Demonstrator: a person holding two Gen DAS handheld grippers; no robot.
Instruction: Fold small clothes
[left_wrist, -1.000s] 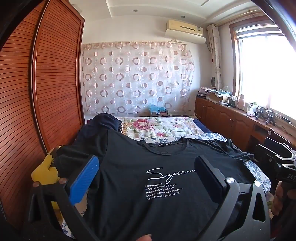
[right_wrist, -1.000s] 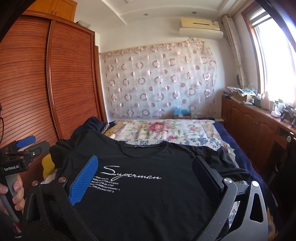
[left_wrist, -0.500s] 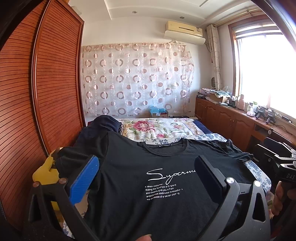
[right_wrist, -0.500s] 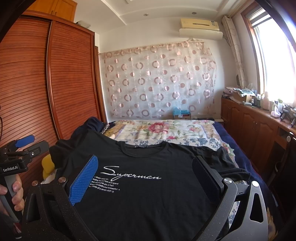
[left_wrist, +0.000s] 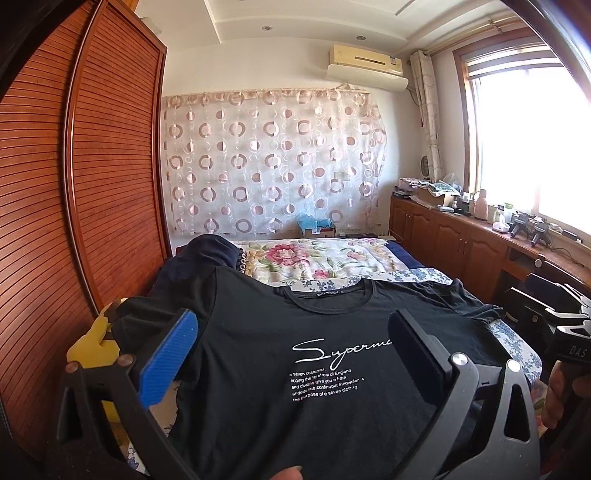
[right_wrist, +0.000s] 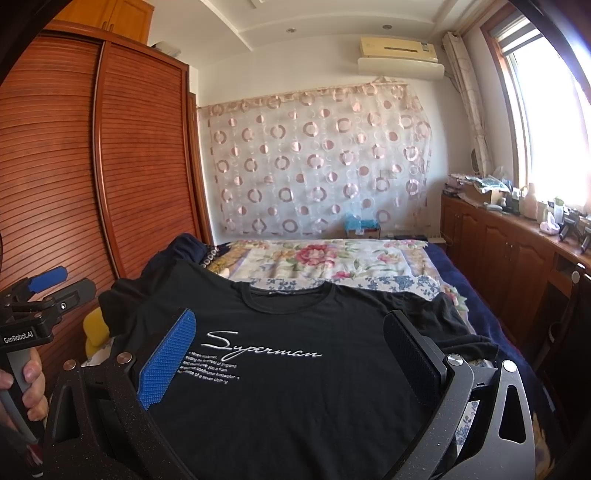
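A black T-shirt lies spread flat, front side up, on the bed, its round neckline at the far end and its hem nearest the cameras. White script reading "Superman" crosses the chest, with several lines of small white print beneath. Both short sleeves are spread outward, the right one rumpled at the bed's edge.

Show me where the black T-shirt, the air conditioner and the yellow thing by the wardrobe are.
black T-shirt (right_wrist: 295, 398), right wrist view, chest below the print
air conditioner (left_wrist: 365, 66), left wrist view, front panel
yellow thing (left_wrist: 92, 343), left wrist view, its middle
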